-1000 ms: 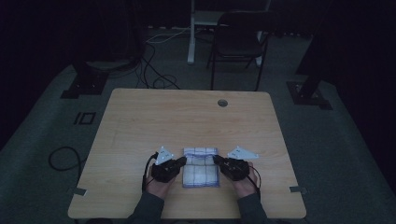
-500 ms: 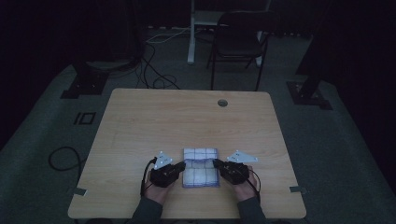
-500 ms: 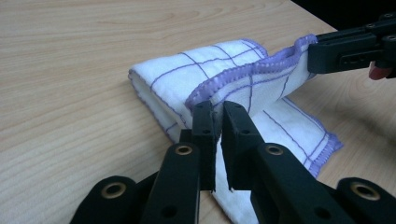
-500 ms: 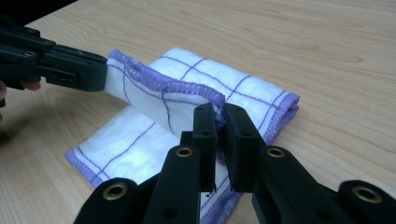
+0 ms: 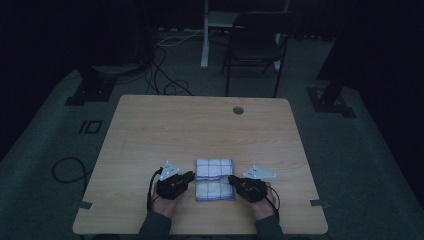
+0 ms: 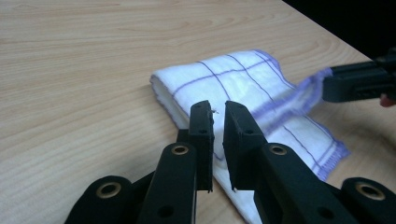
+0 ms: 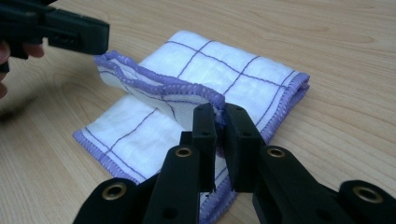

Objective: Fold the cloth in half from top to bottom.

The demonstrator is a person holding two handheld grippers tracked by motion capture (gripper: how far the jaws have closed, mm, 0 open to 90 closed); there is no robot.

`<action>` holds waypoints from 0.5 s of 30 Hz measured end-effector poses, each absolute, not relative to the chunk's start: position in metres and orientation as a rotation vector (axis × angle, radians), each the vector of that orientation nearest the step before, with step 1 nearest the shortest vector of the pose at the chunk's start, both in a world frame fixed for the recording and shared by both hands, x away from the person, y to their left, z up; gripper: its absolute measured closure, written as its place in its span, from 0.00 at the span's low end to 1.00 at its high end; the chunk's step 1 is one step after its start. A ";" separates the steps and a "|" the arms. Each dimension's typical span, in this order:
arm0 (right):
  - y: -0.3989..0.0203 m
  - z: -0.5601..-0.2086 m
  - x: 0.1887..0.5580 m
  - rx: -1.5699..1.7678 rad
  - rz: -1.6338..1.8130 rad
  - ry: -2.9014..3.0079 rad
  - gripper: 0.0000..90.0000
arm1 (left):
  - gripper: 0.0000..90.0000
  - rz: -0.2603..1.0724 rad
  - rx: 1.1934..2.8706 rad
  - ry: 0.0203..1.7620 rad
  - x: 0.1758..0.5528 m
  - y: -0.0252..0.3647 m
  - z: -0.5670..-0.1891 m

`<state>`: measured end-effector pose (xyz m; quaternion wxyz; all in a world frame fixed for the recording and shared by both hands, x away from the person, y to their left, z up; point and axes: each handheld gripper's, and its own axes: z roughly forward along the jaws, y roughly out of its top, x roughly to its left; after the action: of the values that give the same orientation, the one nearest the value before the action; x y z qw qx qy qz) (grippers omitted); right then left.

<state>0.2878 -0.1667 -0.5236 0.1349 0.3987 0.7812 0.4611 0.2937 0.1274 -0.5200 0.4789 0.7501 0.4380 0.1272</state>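
I'm working a folded white cloth with purple grid lines, lying at the near edge of the surface between my two hands. My right gripper is pinching the cloth's purple hem, jaws closed on it, lifting that edge a bit. My left gripper has just been opening its jaws; there's a narrow gap between them, hovering over the cloth's near corner and not pressing on it. In the right gripper view my left gripper is sitting at the lifted flap's far corner. I'm judging the fold is being finished or re-gripped: keep the right pinch steady, keep both corners level. Nothing is blocking the way. Farther off there's a cable hole, then a chair and floor cables.
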 end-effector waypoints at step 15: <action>-0.167 -0.521 0.283 1.124 1.304 2.255 0.93 | 0.91 0.262 1.937 1.039 0.314 0.111 -0.530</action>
<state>0.2831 -0.1667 -0.5207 0.1518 0.3917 0.7855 0.4544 0.3140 0.1115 -0.5302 0.4475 0.7826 0.4197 0.1057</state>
